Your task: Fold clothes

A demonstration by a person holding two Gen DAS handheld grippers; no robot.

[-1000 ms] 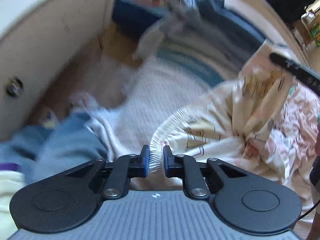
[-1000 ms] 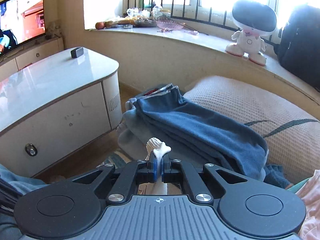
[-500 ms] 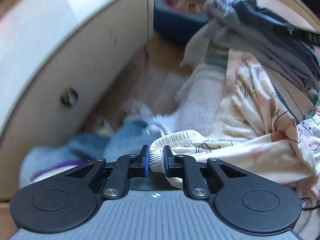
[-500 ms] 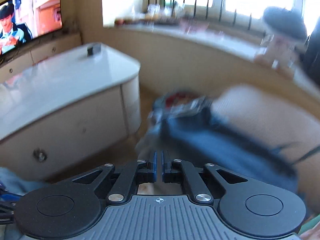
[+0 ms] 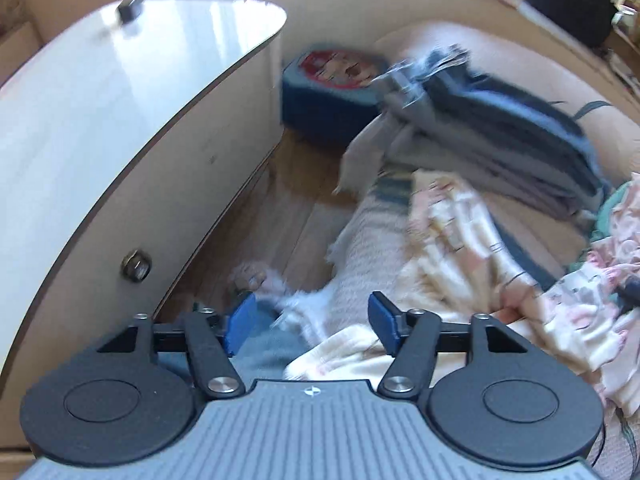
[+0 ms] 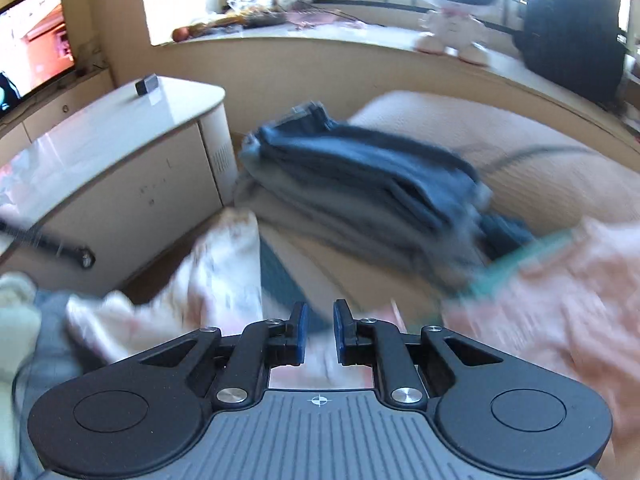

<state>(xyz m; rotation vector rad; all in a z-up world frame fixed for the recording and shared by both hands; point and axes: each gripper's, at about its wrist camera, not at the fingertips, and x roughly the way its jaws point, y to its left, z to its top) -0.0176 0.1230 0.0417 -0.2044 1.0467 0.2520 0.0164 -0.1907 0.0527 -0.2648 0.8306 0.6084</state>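
Bed edge (image 5: 360,264) | printed garment (image 5: 460,240) apparently released | left tongs (image 5: 314,322) just opened

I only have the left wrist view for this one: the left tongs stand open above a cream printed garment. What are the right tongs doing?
Observer: The right tongs have just been opening. A narrow gap shows and nothing is pinched, with only blurred pale cloth behind it.
Reviewer: Where are they relative to the garment?
Observer: The cream printed garment lies just to their left, and they are not touching it.
Reviewer: Is anything in the room that I can't see?
Observer: A television is switched on at the far left.
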